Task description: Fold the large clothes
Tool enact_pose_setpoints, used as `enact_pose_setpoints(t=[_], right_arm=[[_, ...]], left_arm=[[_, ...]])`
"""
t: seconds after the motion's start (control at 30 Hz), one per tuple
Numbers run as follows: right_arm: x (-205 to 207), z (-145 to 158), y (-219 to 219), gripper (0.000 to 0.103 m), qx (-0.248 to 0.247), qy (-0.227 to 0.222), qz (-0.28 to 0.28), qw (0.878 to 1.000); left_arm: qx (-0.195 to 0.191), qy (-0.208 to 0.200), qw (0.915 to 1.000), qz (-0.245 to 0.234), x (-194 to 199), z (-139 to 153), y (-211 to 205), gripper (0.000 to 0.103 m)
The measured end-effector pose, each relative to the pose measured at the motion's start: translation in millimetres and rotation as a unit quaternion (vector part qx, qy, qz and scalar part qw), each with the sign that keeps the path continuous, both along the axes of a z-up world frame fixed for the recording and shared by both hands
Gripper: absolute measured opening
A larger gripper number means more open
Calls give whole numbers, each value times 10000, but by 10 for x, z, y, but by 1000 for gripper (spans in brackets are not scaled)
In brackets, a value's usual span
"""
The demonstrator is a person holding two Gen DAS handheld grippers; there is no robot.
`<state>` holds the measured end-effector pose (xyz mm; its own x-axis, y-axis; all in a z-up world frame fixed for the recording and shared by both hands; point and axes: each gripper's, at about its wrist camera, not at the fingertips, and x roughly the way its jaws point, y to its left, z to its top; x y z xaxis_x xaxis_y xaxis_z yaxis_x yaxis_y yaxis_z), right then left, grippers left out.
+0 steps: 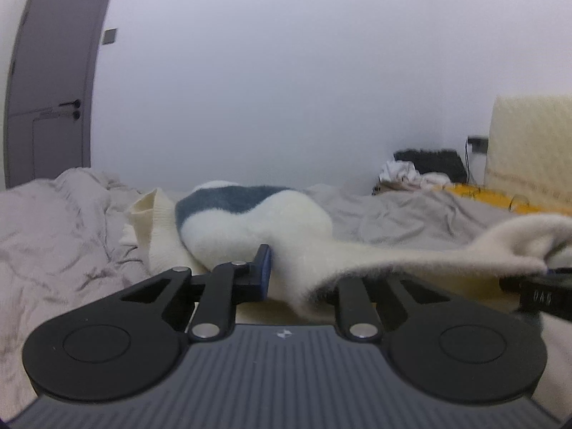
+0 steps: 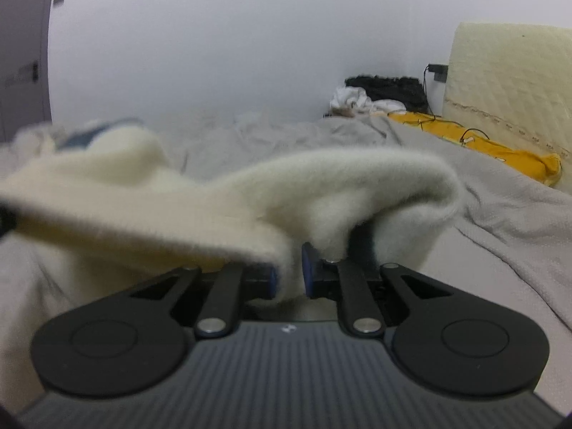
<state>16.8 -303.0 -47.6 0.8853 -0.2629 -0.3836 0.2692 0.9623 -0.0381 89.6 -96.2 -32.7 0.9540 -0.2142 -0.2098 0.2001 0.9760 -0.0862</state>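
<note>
In the left wrist view, a fuzzy cream sweater with a blue stripe (image 1: 250, 221) is seen lying on a bed's grey cover (image 1: 64, 236). Its near edge is draped over the left gripper (image 1: 286, 271); only one finger is visible, so its closure cannot be told. In the right wrist view, the sweater's edge (image 2: 286, 193) is pinched between the narrowly set jaws of the right gripper (image 2: 289, 271), probably so the hem can be lifted taut for folding.

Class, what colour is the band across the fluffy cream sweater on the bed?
Blue-grey; the band on the sweater shows best in the left wrist view.
</note>
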Motion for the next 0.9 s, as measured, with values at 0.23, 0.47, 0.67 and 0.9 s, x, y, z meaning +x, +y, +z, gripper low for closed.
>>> enact_pose_setpoints(t=[0.23, 0.47, 0.67, 0.9], right_arm=[[-526, 504, 103, 13, -284, -1062, 227, 9937], [-813, 1282, 138, 9, -452, -1665, 559, 9834], [-782, 2082, 171, 8, -631, -1914, 777, 9764], [-980, 3158, 306, 8, -719, -2215, 1205, 9650]], left_arm=[[-330, -420, 9986, 23, -493, 501, 66, 13], [-378, -1031, 9939, 79, -855, 1250, 39, 12], [-614, -1275, 9898, 154, -986, 2095, 78, 11], [-749, -1526, 9853, 181, -1267, 3130, 281, 10]])
